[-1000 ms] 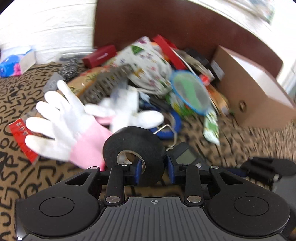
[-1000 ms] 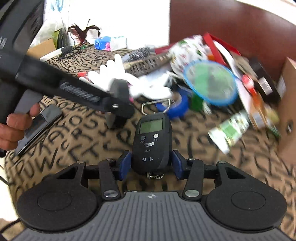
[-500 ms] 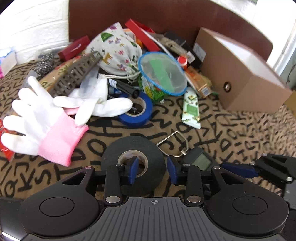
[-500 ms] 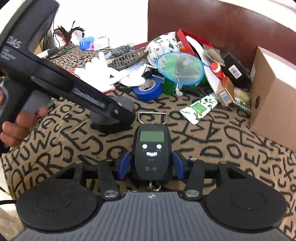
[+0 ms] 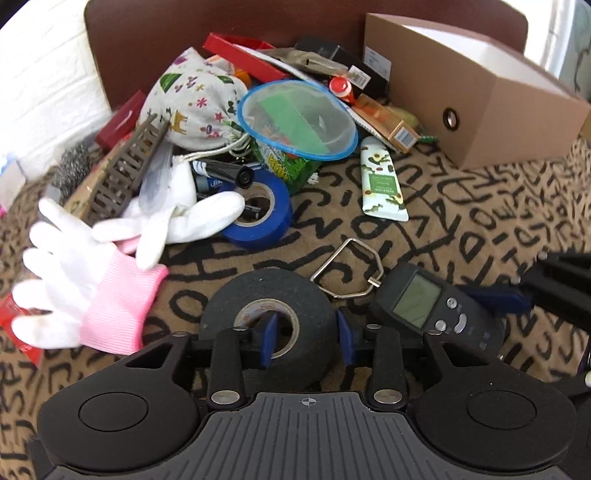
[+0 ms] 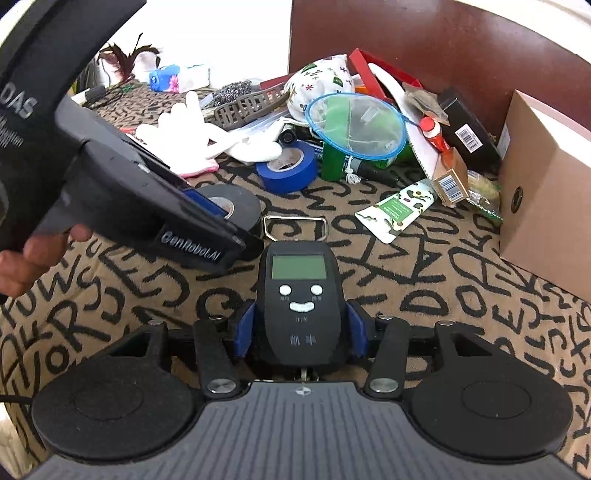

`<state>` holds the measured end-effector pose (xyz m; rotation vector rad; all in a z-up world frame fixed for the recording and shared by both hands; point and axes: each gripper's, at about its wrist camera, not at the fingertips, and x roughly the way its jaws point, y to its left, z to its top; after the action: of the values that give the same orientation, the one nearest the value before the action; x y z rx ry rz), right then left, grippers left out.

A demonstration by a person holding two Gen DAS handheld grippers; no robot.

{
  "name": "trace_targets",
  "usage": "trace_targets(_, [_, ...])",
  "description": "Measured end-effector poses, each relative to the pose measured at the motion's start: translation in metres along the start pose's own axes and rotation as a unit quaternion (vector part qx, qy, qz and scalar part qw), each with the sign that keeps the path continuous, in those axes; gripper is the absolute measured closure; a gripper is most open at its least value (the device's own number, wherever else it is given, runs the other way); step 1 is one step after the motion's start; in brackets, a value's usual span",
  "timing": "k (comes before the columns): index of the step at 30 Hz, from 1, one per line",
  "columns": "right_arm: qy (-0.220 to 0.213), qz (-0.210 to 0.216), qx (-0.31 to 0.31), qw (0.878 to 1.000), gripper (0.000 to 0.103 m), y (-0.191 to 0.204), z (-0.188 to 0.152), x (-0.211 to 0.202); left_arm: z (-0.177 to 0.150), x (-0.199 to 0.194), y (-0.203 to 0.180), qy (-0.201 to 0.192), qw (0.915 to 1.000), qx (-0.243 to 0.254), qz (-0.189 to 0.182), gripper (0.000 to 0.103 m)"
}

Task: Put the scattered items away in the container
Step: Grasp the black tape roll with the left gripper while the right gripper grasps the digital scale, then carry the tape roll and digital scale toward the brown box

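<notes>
My left gripper (image 5: 306, 341) is shut on a black tape roll (image 5: 267, 325), one finger inside its hole and one outside, low over the patterned cloth. My right gripper (image 6: 301, 332) is shut on a black hanging scale (image 6: 300, 306) with a grey screen and a metal loop. The scale also shows in the left wrist view (image 5: 436, 314), and the tape roll in the right wrist view (image 6: 231, 206). The brown cardboard box (image 5: 476, 92) stands open at the far right, also in the right wrist view (image 6: 546, 192).
A pile lies ahead: white gloves with pink cuffs (image 5: 92, 280), blue tape roll (image 5: 258, 214), blue-rimmed net (image 5: 299, 118), printed cloth bag (image 5: 192, 99), green tube (image 5: 382, 181), red box (image 5: 240, 51). A brown headboard (image 5: 166, 33) stands behind.
Both grippers have drawn a little closer to the pile and box, each holding its item. The left gripper's body now sits nearer the scale in the right wrist view.
</notes>
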<state>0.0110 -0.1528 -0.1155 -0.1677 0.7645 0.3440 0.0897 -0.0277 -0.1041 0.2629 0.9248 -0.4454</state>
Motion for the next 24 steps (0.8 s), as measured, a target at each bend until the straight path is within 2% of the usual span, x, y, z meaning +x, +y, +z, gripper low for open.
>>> trace_targets(3, [0.000,0.000,-0.008,1.000,0.048,0.001,-0.001,-0.002,0.000,-0.001,0.002,0.001,1.0000,-0.005,-0.005,0.068])
trace_targets(4, [0.000,0.001,-0.009,1.000,0.048,0.000,-0.002,-0.002,-0.001,0.000,0.000,0.000,1.0000,-0.002,-0.003,0.058])
trace_targets(7, [0.001,0.005,0.003,1.000,0.047,-0.003,-0.001,0.000,0.000,0.002,-0.008,-0.004,0.9998,0.016,0.009,0.057])
trace_targets(8, [0.000,0.006,0.006,1.000,0.047,-0.003,-0.001,0.001,0.000,0.003,-0.010,-0.004,0.9996,0.023,0.014,0.058])
trace_targets(9, [-0.003,0.007,0.009,1.000,0.048,-0.004,-0.001,0.002,0.001,0.003,-0.010,-0.005,0.9996,0.023,0.016,0.070])
trace_targets(12, [-0.004,0.013,0.025,1.000,0.048,-0.007,0.000,-0.001,0.002,-0.002,-0.004,0.000,1.0000,-0.001,0.005,0.075])
trace_targets(16, [-0.008,0.027,0.052,0.998,0.048,-0.018,-0.003,-0.015,-0.001,-0.015,-0.009,-0.005,0.9999,-0.008,-0.003,0.076])
trace_targets(20, [-0.031,0.026,0.068,0.997,0.048,-0.030,-0.003,-0.037,0.001,-0.028,-0.015,-0.004,0.9986,-0.030,-0.044,0.077])
trace_targets(24, [-0.061,0.029,0.091,0.994,0.048,-0.049,0.003,-0.060,0.013,-0.046,-0.026,-0.027,0.9964,-0.031,-0.074,0.077])
